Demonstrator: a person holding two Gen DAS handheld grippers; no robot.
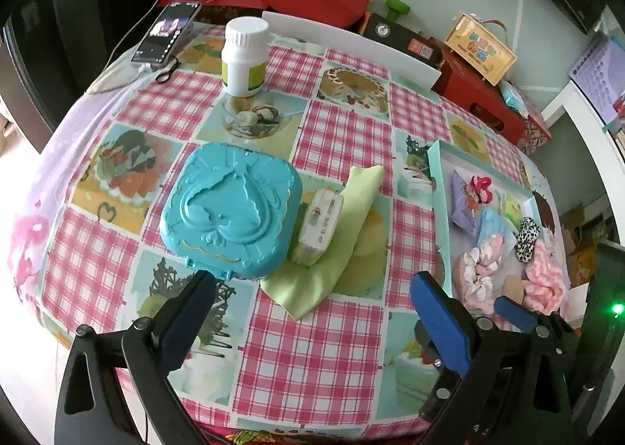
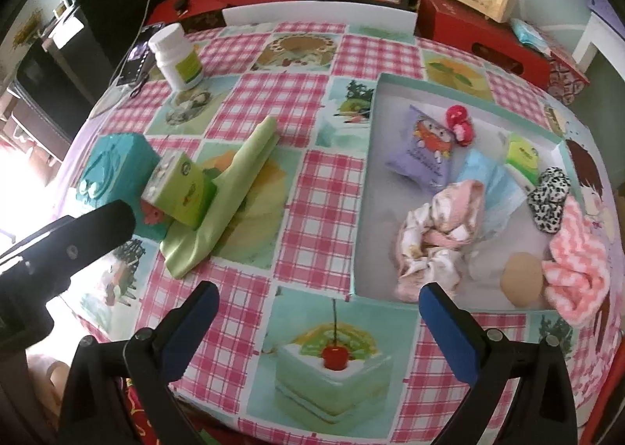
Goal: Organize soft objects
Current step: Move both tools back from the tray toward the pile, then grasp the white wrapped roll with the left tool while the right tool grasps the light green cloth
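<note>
Left gripper point(image 1: 312, 312): fingers spread wide, holding nothing, hovering over the tablecloth point(image 1: 312, 347).
Right gripper point(image 2: 318, 316): fingers spread wide, empty, above the cake print at the near table edge.
Green cloth point(image 1: 332, 246): folded, lying flat just ahead of the left fingers, between them; ahead and left of the right fingers.
Tissue pack point(image 1: 318, 226): resting on the cloth's left side, leaning against the blue case.
Blue case point(image 1: 230, 210): closed, ahead of the left gripper's left finger, touching the tissue pack.
Tray point(image 2: 367, 179): ahead of the right gripper's right finger, its near rim just beyond that fingertip.
Tray contents: purple snack bag point(image 2: 424, 146), red clip point(image 2: 459, 121), pink-white cloth point(image 2: 441, 226), blue mask point(image 2: 488, 187), leopard scrunchie point(image 2: 549, 195), pink knit point(image 2: 578, 261), tan puff point(image 2: 521, 279).
Bottle point(image 1: 244, 54): white, upright, far ahead of the left fingers.
Phone point(image 1: 166, 33): far ahead, left of the bottle, at the table edge.
</note>
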